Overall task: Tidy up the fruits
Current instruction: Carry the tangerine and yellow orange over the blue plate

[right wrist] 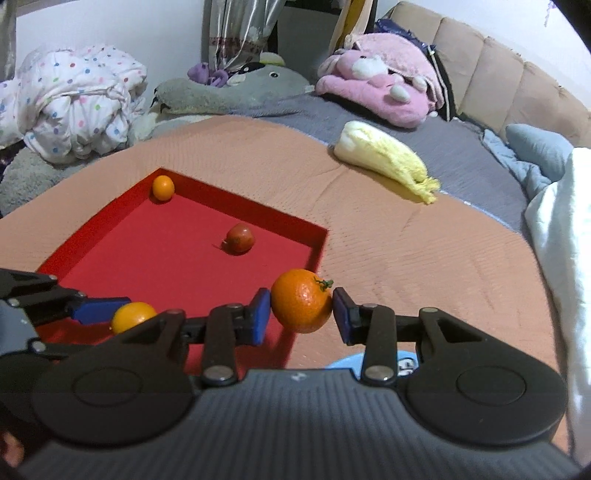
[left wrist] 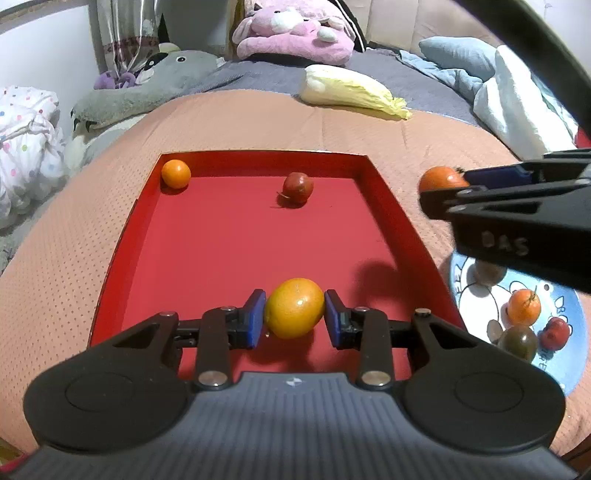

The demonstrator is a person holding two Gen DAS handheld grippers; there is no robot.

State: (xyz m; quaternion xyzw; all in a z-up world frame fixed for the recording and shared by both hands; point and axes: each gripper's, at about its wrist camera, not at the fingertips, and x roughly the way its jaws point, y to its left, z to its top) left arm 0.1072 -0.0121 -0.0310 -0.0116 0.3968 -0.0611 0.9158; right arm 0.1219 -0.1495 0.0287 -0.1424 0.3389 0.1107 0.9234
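A red tray point(left wrist: 229, 236) lies on the orange bedspread. My left gripper point(left wrist: 294, 317) is shut on a yellow-orange fruit point(left wrist: 294, 307) low over the tray's near end; it also shows in the right wrist view point(right wrist: 133, 315). My right gripper point(right wrist: 301, 314) is shut on an orange tangerine point(right wrist: 301, 304) with a green stem, held above the tray's right rim point(right wrist: 317, 251); the tangerine shows in the left wrist view point(left wrist: 441, 179). A small orange point(left wrist: 176, 173) sits in the tray's far left corner and a red apple point(left wrist: 298, 187) near its far wall.
A blue-and-white plate point(left wrist: 576, 325) to the tray's right holds a tangerine point(left wrist: 523, 306), a dark tomato point(left wrist: 517, 341) and a small red fruit point(left wrist: 556, 332). A pale cabbage point(left wrist: 351, 92), plush toys point(left wrist: 291, 31) and bedding point(left wrist: 517, 99) lie beyond.
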